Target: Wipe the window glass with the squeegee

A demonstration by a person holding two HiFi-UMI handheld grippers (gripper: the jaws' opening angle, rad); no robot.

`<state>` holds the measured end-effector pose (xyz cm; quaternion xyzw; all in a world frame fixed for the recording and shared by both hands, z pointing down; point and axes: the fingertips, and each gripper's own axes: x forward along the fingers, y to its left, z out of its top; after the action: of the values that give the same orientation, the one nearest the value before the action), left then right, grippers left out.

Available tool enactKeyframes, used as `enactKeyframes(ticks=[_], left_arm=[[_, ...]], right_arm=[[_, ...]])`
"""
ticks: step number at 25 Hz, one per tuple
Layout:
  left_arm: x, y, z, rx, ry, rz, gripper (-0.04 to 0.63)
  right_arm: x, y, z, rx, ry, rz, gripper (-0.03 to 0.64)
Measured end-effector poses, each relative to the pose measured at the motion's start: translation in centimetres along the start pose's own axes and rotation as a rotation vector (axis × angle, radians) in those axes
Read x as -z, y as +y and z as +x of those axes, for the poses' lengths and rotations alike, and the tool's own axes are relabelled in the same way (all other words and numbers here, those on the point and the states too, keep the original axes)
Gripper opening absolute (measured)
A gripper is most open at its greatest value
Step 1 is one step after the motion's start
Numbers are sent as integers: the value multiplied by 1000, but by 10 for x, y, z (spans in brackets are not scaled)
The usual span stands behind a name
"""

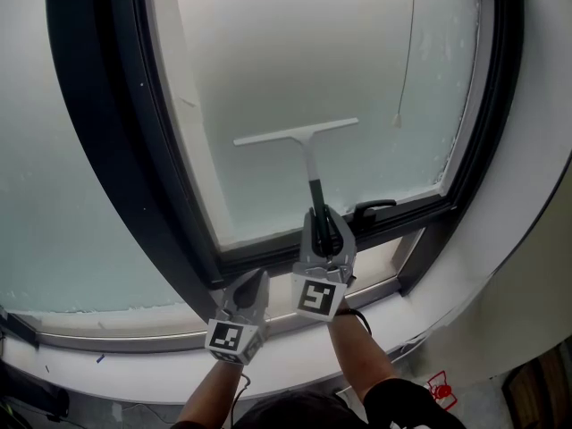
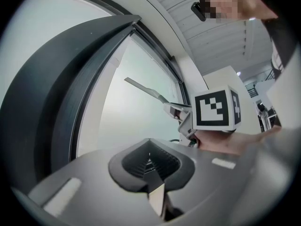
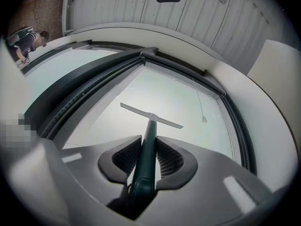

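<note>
two grippers, one squeegee, one window; entries follow.

item 1: squeegee (image 1: pixel 310 161). the right gripper (image 1: pixel 323 228) holds it by the lower end of its dark green handle. in the right gripper view the jaws pinch that handle from both sides, ribbed pads tight on it, and the squeegee (image 3: pixel 148 142) runs straight out between them. long axis: the handle runs up and away from the jaws toward the pane, leaning slightly left in the head view. the pale blade sits crosswise at the far end, making a t, its right end a little higher than its left. the blade lies over the lower middle of the pane; whether it touches the surface cannot be told.

item 2: window glass (image 1: pixel 295 52). frosted and pale, with speckled residue along the right and lower edges. it is set in a dark frame (image 1: pixel 94 141). a black window handle (image 1: pixel 373 208) sits on the lower frame rail, just to the right of the right gripper. a thin cord (image 1: pixel 410 52) hangs down the right part of the pane, its tip above and right of the blade.

item 3: left gripper (image 1: pixel 256 282). low, just beside the right gripper on its left, aimed at the lower frame rail. its own view shows the jaws pressed together with nothing between them.

item 4: white sill (image 1: pixel 143 365). it curves below the frame; both forearms reach up over it from the lower edge.
</note>
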<state>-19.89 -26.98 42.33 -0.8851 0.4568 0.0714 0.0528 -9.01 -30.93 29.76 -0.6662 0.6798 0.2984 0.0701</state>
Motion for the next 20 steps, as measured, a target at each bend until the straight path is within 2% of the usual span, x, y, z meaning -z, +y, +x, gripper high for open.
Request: enactKeyframes(ticks=[2, 5, 20], left_arm=[[1, 1, 0, -7, -3, -2, -2], [-7, -1, 1, -15, -30, -43, -2], [10, -7, -4, -19, -13, -107, -2]], right_arm=[[1, 1, -1, 0, 2, 3, 100], [3, 2, -3, -2, 5, 7, 100], [26, 7, -24, -15, 57, 18, 100]])
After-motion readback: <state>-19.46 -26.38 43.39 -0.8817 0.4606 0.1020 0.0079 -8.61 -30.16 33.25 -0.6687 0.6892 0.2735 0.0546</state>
